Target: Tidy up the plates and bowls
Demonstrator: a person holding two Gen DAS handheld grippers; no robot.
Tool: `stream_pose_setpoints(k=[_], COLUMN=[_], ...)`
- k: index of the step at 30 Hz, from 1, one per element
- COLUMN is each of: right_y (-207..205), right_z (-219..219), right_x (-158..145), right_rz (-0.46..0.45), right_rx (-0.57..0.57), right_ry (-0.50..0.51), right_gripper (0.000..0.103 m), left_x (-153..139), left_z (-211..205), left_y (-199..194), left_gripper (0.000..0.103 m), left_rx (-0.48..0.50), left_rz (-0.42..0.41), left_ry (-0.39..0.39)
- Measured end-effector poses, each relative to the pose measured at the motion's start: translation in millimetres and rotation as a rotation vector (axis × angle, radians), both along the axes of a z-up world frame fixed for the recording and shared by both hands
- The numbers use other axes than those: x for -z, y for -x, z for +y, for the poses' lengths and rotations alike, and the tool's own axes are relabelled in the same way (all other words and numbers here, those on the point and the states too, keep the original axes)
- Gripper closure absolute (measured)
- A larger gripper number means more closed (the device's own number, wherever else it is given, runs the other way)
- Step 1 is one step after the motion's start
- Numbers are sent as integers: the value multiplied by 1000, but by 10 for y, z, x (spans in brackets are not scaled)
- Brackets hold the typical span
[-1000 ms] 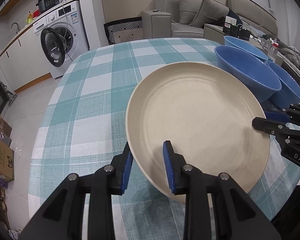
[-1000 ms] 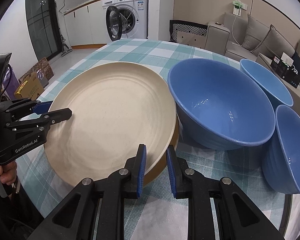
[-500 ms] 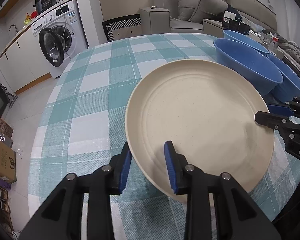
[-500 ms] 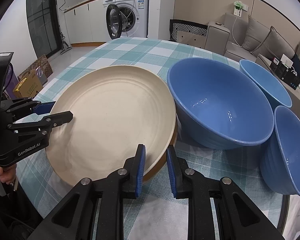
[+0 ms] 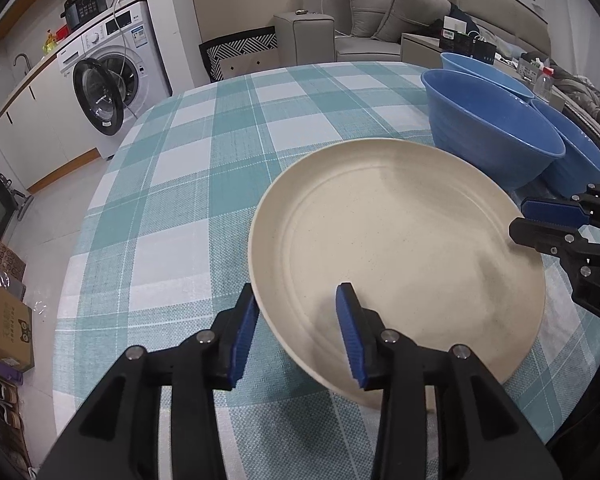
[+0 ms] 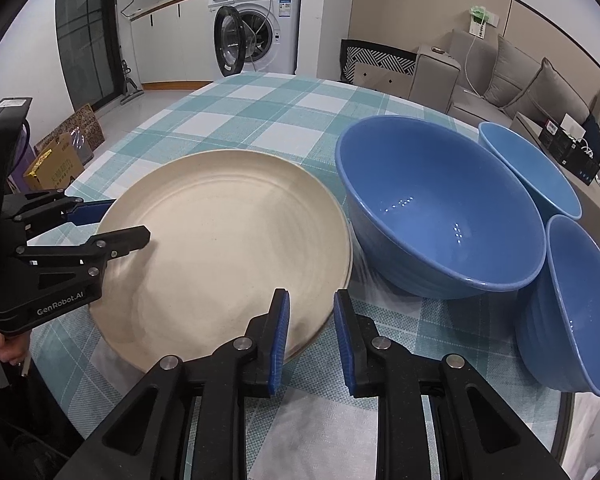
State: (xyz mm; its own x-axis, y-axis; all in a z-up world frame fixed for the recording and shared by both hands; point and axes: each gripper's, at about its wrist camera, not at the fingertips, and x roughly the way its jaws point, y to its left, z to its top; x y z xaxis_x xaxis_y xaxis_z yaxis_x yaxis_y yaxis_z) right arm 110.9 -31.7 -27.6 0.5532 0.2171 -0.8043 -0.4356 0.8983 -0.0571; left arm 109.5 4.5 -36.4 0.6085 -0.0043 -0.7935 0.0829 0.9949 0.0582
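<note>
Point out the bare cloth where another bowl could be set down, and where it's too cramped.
Free: the checked tablecloth beyond and left of the cream plate, out to the far edge facing the washing machine. Crowded: the right side, where three blue bowls stand packed together, the nearest beside the plate's rim.

- the left wrist view sits close behind its tool (image 5: 296,332), angled down across the tabletop (image 5: 204,184) toward the washing machine (image 5: 112,84).
- the right wrist view looks likewise from the opposite rim.
- both share the cream plate (image 5: 396,240) (image 6: 228,248) and blue bowls (image 6: 440,208).
</note>
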Motion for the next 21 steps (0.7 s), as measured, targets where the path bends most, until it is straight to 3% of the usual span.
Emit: stream_pose_setpoints(k=[6,11,16,19,21], right_y=[-6,14,52,94,123], right_z=[-32,-49,-72,-69,-68], right_x=[2,24,-39,-110,-159], right_rz=[4,14,4,-10,-18], right_rx=[-11,-21,-35,-53,-68], right_ry=[-15,-26,-71,-98,-122], right_gripper=[77,67,48,30,26], left_x=[7,12,5,-36,-81], left_z=[-11,-32,-9,-12,-16], left_y=[-12,-12,-18,10,35], left_gripper=[55,51,46,34,23], left_rx=[12,18,18,29,31], left_rz=[3,5,13,-1,-21], left_ry=[11,11,35,46,47])
